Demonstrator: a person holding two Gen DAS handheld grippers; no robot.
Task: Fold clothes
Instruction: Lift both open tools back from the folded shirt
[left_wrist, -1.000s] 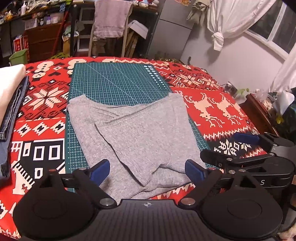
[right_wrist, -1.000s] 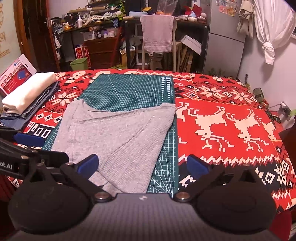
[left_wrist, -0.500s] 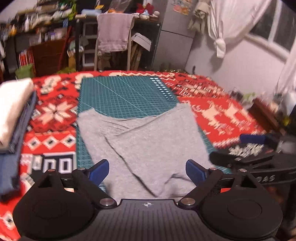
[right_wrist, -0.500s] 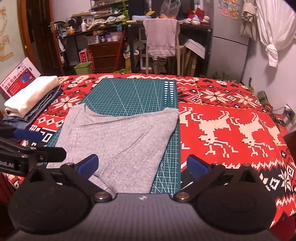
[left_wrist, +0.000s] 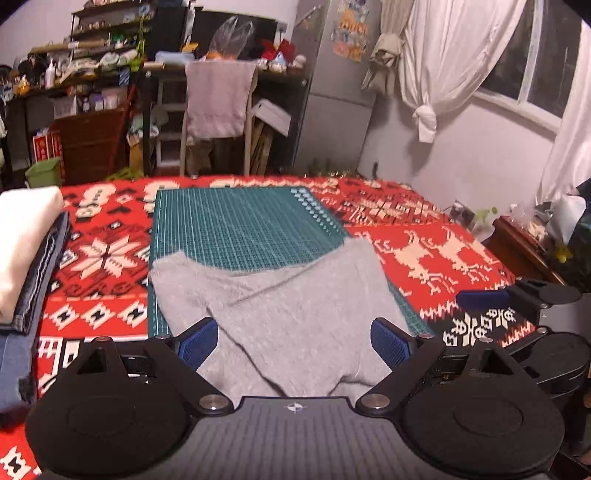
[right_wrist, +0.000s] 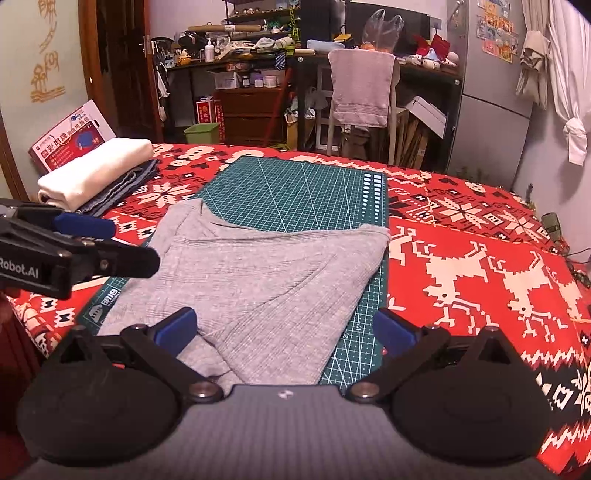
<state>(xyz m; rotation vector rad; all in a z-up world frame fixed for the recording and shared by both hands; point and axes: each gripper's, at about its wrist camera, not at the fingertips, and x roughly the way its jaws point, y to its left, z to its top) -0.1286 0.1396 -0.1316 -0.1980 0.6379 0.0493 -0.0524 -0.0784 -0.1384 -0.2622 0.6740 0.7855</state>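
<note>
Two grippers, both empty, and we hover at the near edge of the table. Our left gripper (left_wrist: 293, 338) has its blue-padded jaws wide apart with nothing between them, and our right gripper (right_wrist: 284, 328) stands spread just the same, so neither has hold of any cloth. The grey ribbed knit garment (right_wrist: 258, 280) lies flat on the green gridded cutting mat (right_wrist: 295, 188), partly folded: one side is laid diagonally over the body, leaving a slanted edge running toward the near side, and its far right corner reaches the mat's right edge. That mat gives us a smooth, squared surface over the red patterned tablecloth (right_wrist: 480, 266), which we judge is why the folding happens there. Far to the left sits a stack of folded clothes (right_wrist: 96, 173), cream on top of denim blue, kept well apart from the mat, presumably so finished pieces stay out of the way. With both sets of jaws open and aimed at the near hem, we reckon the next fold wants a pinch at the two near corners, taking every layer so the diagonal flap doesn't slide.
</note>
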